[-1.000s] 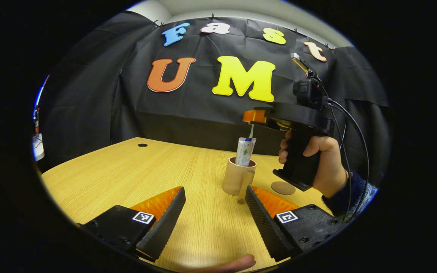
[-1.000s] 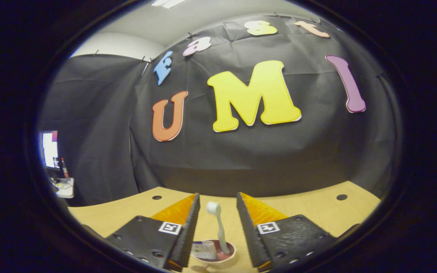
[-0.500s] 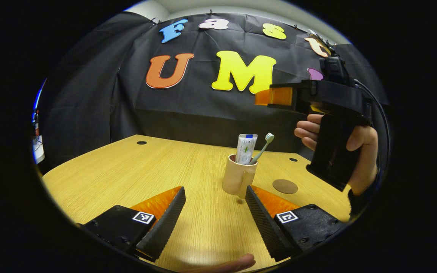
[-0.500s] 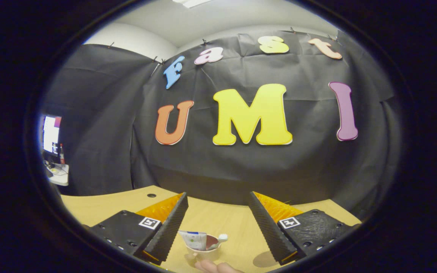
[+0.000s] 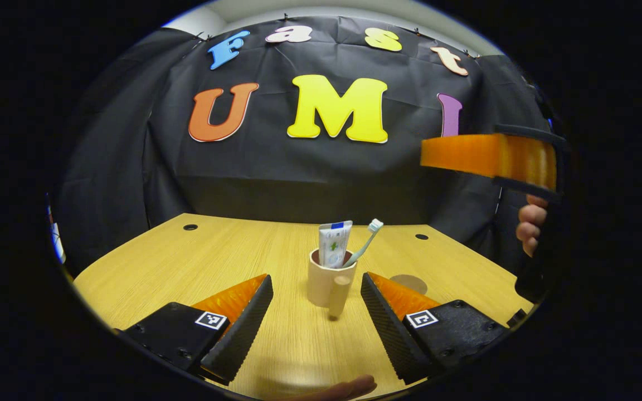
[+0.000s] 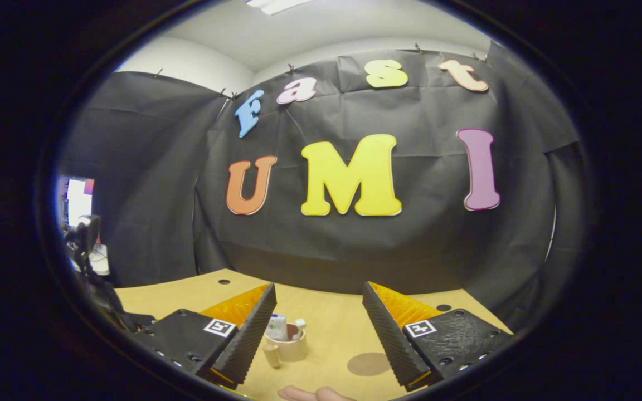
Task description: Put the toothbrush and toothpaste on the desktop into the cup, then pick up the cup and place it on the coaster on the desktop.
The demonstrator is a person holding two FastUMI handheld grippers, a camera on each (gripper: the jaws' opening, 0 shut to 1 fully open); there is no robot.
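Standing on grained wood desktop point(image 5: 187, 262), round beige cup point(image 5: 325, 281) between ridged fingers of spread left tool point(image 5: 316, 303).

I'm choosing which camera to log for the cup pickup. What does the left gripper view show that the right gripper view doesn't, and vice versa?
Left gripper view adds the right gripper raised at the right, with the hand holding it. Right gripper view adds a lit screen at far left. Shared: the cup holding toothpaste and toothbrush, beside the coaster, on the desktop.
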